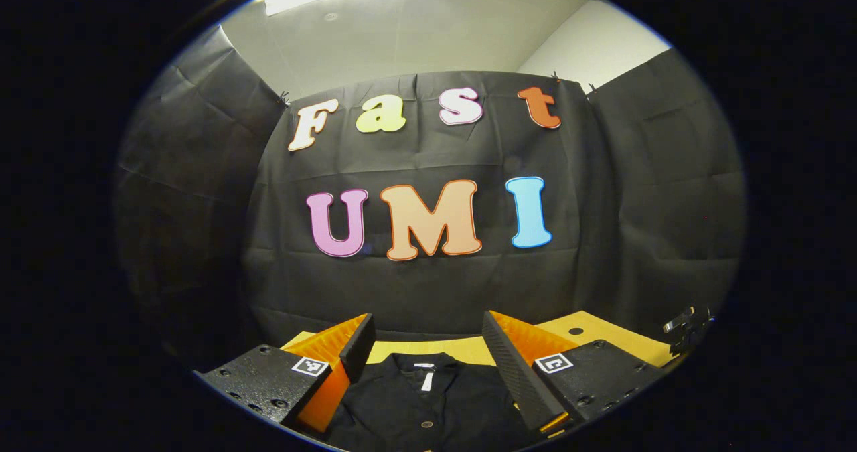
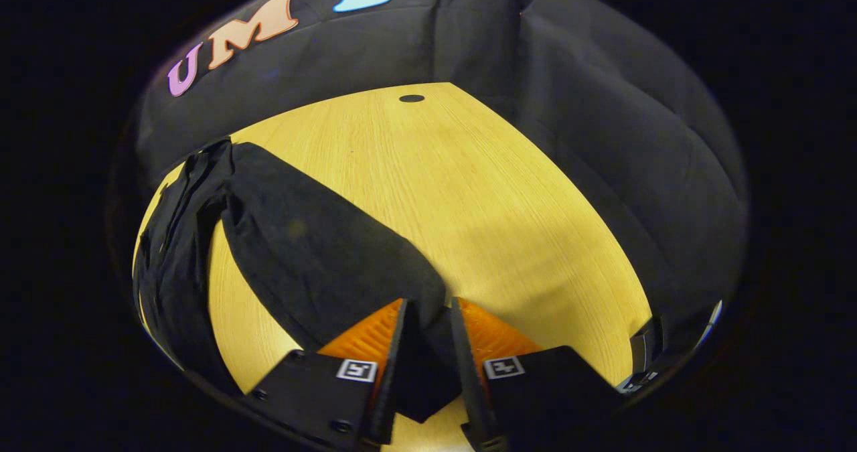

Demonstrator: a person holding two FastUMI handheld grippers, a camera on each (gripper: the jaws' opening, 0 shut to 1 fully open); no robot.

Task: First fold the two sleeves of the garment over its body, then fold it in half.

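Right fingers (image 2: 428, 308) pinch the sleeve (image 2: 321, 251); left fingers (image 1: 428, 335), spread, hover over the garment's collar (image 1: 425, 365).

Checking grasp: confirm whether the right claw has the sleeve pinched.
Yes, the right claw is closed on the black sleeve's end.

One dark garment (image 1: 422, 398) lies on one wooden bench (image 2: 482, 191); two claws: left claw (image 1: 425, 338), right claw (image 2: 428, 305).

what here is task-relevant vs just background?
Job:
- dark garment, collar up
- its sleeve, pinched by right gripper
- left gripper, open above collar

Background:
- wooden table
- table's hole
- black cloth wall
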